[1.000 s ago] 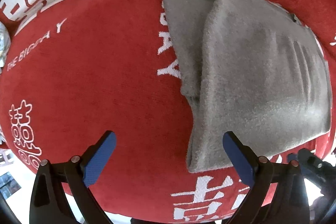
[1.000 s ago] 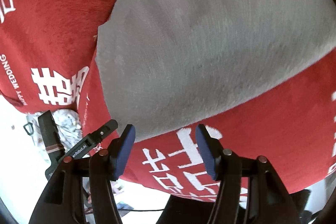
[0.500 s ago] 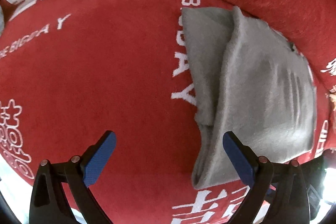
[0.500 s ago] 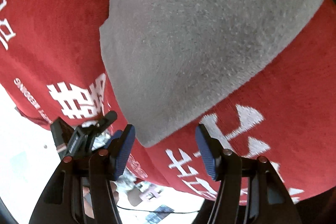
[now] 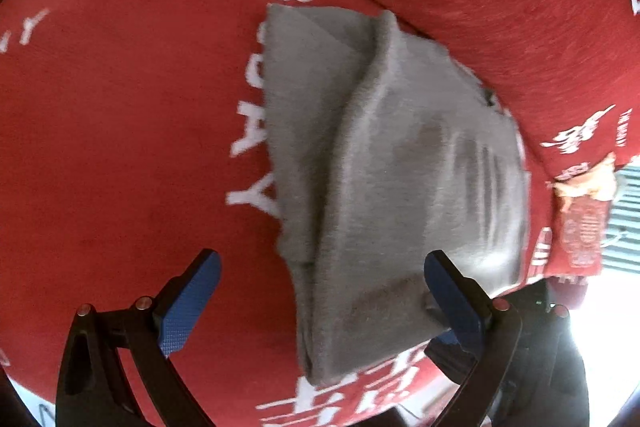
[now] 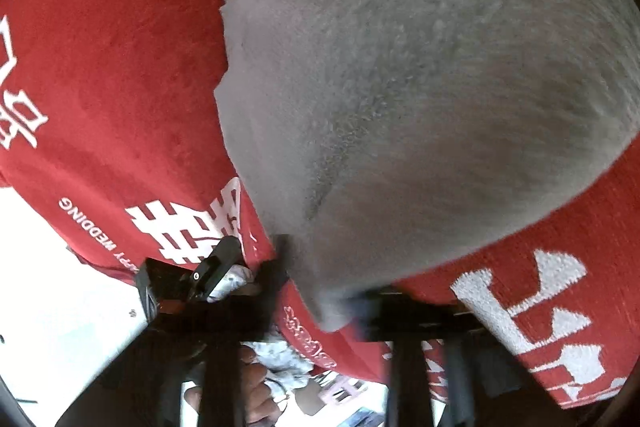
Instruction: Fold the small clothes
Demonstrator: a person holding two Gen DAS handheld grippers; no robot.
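Left wrist view: folded grey fleecy cloth [image 5: 404, 187] lies on a red plush cover with white lettering [image 5: 120, 131], right of centre, its upper edge near a raised red fold at the back. One layer overlaps another along a ridge running top to bottom. Left gripper [image 5: 320, 301] is spread wide, blue-padded fingers [image 5: 188, 303] well apart; the cloth's near corner lies between them, the right finger just beside or touching its edge, nothing pinched.

Right wrist view: the same grey cloth [image 6: 420, 75] fills most of the frame, seen close, nap visible. The right gripper [image 6: 324, 291] is blurred and dark; the cloth's near corner hangs down at its fingers. Whether they are pinching it, cannot tell. Only this view shows "WEDDING" printed on the cover [image 6: 100, 67].
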